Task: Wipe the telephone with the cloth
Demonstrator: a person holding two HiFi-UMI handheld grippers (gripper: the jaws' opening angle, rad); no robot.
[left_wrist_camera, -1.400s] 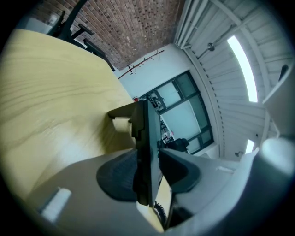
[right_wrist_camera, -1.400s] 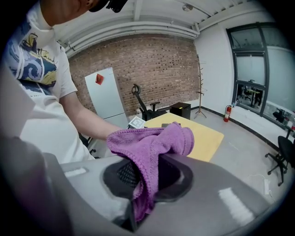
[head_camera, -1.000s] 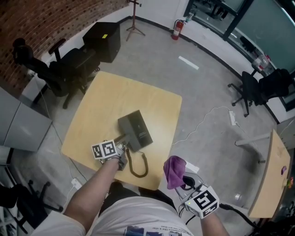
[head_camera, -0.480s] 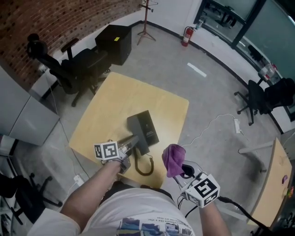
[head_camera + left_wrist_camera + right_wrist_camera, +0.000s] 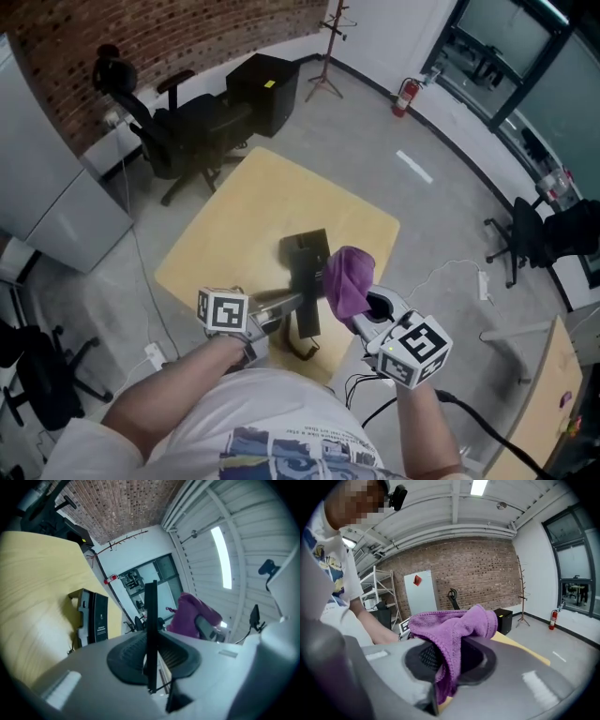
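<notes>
While the left tool (image 5: 272,307) is clamped on the telephone's handset (image 5: 289,300), the dark telephone (image 5: 305,251) itself is seen lying on the pale wooden desk (image 5: 253,211), near the middle of the head view and close to the desk's lower right edge. The handset is held apart from the telephone body, just below it in the frame, and a curled cord (image 5: 298,352) is seen hanging beneath it by the desk's near edge. In the left gripper view a narrow dark bar is gripped upright between the jaws of the left tool (image 5: 151,653), with the telephone (image 5: 91,618) shown standing on the desk (image 5: 33,588) at centre left. The right tool (image 5: 364,309) is closed on the purple cloth (image 5: 345,279), which is bunched above its jaws and is seen over the telephone's right edge in the head view. From the left gripper view the cloth (image 5: 190,616) is shown right of centre, clear of the telephone. In the right gripper view the cloth (image 5: 454,625) is pinched between the jaws of the right tool (image 5: 445,660) and draped over them. A black office chair (image 5: 183,131) and a black cabinet (image 5: 267,86) are seen on the grey floor at the upper left.
</notes>
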